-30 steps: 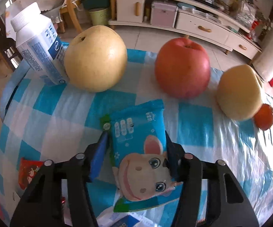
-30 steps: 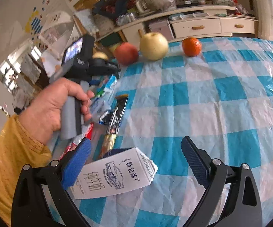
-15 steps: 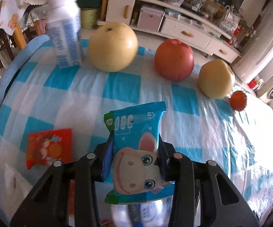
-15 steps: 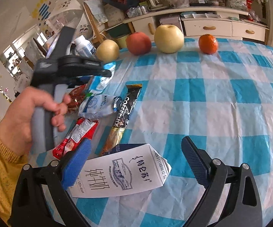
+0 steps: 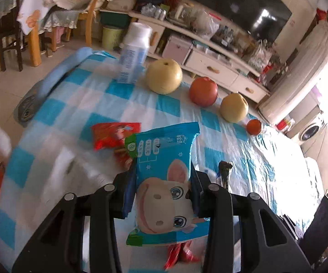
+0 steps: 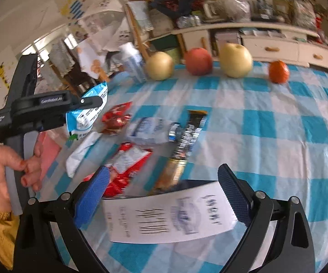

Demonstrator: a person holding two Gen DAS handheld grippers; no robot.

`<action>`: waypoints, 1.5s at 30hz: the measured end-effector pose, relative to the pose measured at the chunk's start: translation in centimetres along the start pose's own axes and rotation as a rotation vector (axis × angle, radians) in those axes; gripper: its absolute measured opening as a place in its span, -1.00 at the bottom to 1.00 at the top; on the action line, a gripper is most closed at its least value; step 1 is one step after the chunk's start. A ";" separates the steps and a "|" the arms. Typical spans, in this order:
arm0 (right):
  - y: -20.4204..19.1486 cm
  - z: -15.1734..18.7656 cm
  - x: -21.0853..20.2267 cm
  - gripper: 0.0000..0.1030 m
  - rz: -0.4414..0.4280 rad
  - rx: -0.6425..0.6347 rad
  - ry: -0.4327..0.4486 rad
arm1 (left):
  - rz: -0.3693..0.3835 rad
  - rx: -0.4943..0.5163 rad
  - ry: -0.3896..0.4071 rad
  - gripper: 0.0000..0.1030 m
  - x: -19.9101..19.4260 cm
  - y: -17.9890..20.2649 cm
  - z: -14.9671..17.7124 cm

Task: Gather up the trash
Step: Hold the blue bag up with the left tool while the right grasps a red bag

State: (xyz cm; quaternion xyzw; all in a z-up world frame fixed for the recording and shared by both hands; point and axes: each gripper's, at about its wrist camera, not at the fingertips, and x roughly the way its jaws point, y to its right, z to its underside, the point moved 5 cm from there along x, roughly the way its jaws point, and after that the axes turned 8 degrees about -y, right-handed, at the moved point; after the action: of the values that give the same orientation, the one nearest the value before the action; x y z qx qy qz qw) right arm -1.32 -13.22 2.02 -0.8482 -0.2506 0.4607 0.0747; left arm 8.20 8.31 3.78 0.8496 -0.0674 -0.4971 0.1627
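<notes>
Between the black fingers of the left gripper (image 5: 162, 195), low in the centre of its own view, a blue snack wrapper (image 5: 164, 182) with a cartoon cow is clamped and held above the blue-and-white checked tablecloth (image 5: 77, 104). At the bottom of the right wrist view, the right gripper (image 6: 161, 195) has its fingers wide apart, on both sides of a white carton (image 6: 170, 216) that lies on the cloth; the pads do not press on it. More wrappers lie in the middle left: a red packet (image 6: 116, 118) and a dark coffee sachet (image 6: 184, 145). Fruit stands in a row along the upper part of the frame.
</notes>
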 end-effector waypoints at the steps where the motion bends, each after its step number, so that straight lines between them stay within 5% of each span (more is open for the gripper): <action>1: -0.8 0.1 0.2 0.84 -0.029 -0.008 -0.008 | 0.004 -0.015 0.014 -0.21 -0.8 -0.7 0.5; 14: -7.7 1.7 1.9 0.84 -0.035 -0.158 -0.027 | 0.034 -0.159 0.101 -0.21 -5.9 -9.7 3.9; 23: -10.1 1.6 3.1 0.84 -0.050 -0.131 -0.012 | 0.055 -0.172 0.104 -0.21 -6.0 -12.4 4.2; 30: -7.0 -1.0 4.0 0.84 0.036 -0.015 -0.015 | 0.073 -0.184 0.100 -0.21 -5.7 -13.9 4.2; 37: -5.6 -4.7 6.0 0.84 0.159 -0.047 -0.029 | 0.104 -0.171 0.094 -0.21 -5.6 -13.6 4.1; 43: -7.1 -6.7 8.5 0.84 0.093 -0.035 -0.050 | 0.099 -0.157 0.091 -0.20 -5.5 -13.6 4.0; 45: -8.0 -7.3 9.5 0.65 0.080 -0.042 -0.059 | 0.095 -0.151 0.087 -0.20 -5.4 -13.6 4.0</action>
State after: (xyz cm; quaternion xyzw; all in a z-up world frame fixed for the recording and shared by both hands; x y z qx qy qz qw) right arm 6.06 -0.90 1.89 -0.8450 -0.2282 0.4827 0.0307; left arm 1.39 21.71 1.79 0.8517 -0.0626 -0.4550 0.2523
